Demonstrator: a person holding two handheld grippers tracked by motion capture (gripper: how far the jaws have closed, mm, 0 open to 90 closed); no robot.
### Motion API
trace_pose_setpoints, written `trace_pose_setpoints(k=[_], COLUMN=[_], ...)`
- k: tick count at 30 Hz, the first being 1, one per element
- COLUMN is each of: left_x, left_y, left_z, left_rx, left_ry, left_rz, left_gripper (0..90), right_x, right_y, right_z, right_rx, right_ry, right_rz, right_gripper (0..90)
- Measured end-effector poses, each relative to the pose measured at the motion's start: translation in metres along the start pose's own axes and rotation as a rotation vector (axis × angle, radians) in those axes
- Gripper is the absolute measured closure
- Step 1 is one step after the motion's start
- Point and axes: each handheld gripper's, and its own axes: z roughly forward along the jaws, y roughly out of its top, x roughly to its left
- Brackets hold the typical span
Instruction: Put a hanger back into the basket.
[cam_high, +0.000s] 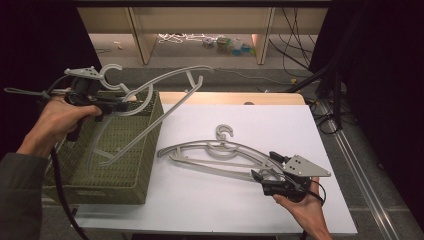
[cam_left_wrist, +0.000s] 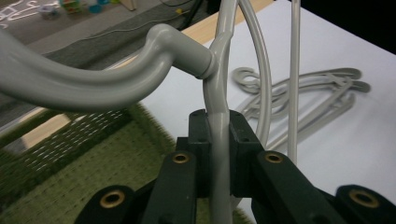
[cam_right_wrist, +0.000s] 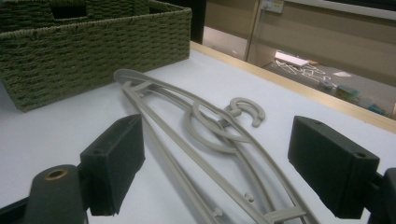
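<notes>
My left gripper is shut on the neck of a grey plastic hanger, which it holds tilted in the air over a green woven basket. In the left gripper view the pads pinch the hanger's neck just below its hook. Two more grey hangers lie stacked flat on the white table top. At their right end my right gripper stands open. In the right gripper view the lying hangers run between the wide-apart jaws of the right gripper, untouched by either.
The basket stands at the table's left edge, and one arm of the held hanger dips inside it. A wooden strip borders the table's far side. Cables and small items lie on the floor beyond.
</notes>
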Motion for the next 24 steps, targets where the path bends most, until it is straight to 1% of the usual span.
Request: trace_pose_setpoints(k=[2,3,6,8,9,10,12,13,14,15,16,17,19,21,24], left_x=[0.009,0.012,0.024,0.032,0.035,0.04,0.048,0.051,0.054,0.057,0.059,0.061,0.066,0.072,0.079], left_y=[-0.005,-0.007,-0.013,-0.017,-0.018,-0.02,-0.024,-0.026,-0.029,-0.031,-0.034,-0.036,-0.042,-0.048,-0.055], left_z=[-0.003,-0.004,-0.006,-0.006,-0.006,-0.008,-0.008,-0.008,-0.008,-0.008,-0.007,-0.007,-0.006,-0.005,-0.003], left_rx=[-0.004,-0.002,0.005,0.011,0.016,0.04,0.045,0.056,0.062,0.069,0.074,0.082,0.088,0.089,0.1], left_ry=[0.017,0.022,0.059,0.082,0.091,0.098,0.11,0.125,0.135,0.137,0.139,0.149,0.163,0.17,0.183], left_rz=[-0.015,-0.018,-0.017,-0.024,-0.017,-0.001,-0.018,-0.011,-0.013,-0.016,-0.016,-0.009,-0.009,-0.027,-0.036], left_gripper=[82.0,82.0,82.0,82.0,82.0,82.0,82.0,82.0,82.0,82.0,82.0,82.0,82.0,81.9,82.0], right_x=[0.001,0.002,0.003,0.003,0.002,0.002,0.002,0.002,0.002,0.001,0.002,0.002,0.001,0.002,0.002], right_y=[0.0,-0.001,-0.001,-0.001,-0.001,-0.001,-0.002,-0.002,-0.002,-0.002,-0.002,-0.002,-0.002,-0.002,-0.002], right_z=[0.0,0.001,0.0,0.001,0.0,0.0,0.0,-0.001,-0.001,-0.001,-0.002,-0.002,-0.001,-0.001,0.0], right_rx=[0.004,-0.006,-0.003,-0.006,-0.002,-0.002,-0.003,-0.002,-0.004,-0.005,0.011,0.011,-0.003,-0.002,0.0], right_ry=[0.005,0.004,0.012,0.017,0.015,0.015,0.006,0.007,0.007,0.008,0.016,0.016,0.01,0.01,0.016], right_rz=[0.003,0.0,0.002,-0.002,-0.005,-0.005,-0.004,-0.003,-0.001,-0.002,0.01,0.01,0.001,-0.003,-0.006], right_gripper=[18.9,18.9,18.8,18.0,17.9,17.9,17.9,17.9,17.9,18.0,18.0,18.0,18.1,18.1,18.3])
